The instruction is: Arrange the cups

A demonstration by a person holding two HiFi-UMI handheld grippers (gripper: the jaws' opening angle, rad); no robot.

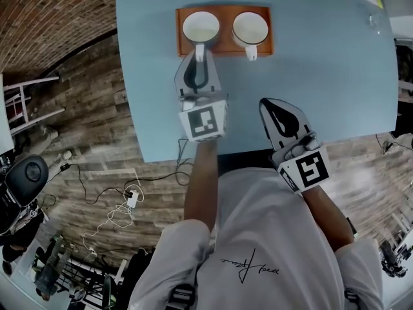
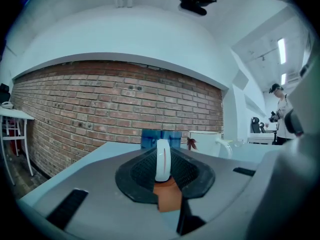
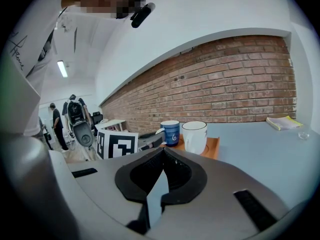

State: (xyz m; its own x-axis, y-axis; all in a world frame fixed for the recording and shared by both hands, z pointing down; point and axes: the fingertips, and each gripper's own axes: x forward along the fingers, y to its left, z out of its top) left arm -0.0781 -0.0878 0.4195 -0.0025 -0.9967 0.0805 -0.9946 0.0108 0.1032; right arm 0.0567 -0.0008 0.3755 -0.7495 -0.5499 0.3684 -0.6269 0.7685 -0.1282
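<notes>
Cups on orange tray (image 1: pixel 224 44): L gripper (image 1: pixel 200 57) on one handle, R gripper (image 1: pixel 268 105) empty

Fig. legend, near to far. (a) Person in a white shirt (image 1: pixel 258 250) stands at the near edge of the blue table (image 1: pixel 322 95), both forearms reaching over it. (b) R gripper hangs above bare tabletop by that near edge, to the right of the L gripper and well short of the tray. It tilts slightly down, its pads are pressed together and nothing sits between them. (c) L gripper lies about level and points straight at the tray. Its jaws pinch the white handle (image 2: pixel 163 159) of the blue cup (image 3: pixel 171 131), seen upright betw. the pads in the left gripper view. (d) Tray sits toward the far side of the table, long side facing the person. The blue cup, white inside, occupies its left half. The white cup (image 1: pixel 250 28) occupies the right half, with its handle also turned toward the person. The cups stand upright, side by side, w/ a small gap of tray betw. them. (e) Beyond the tray, a yellowish booklet (image 3: pixel 282 123) lies at the table's far right corner. (f) Brick wall (image 2: pixel 100 104) closes the background
</notes>
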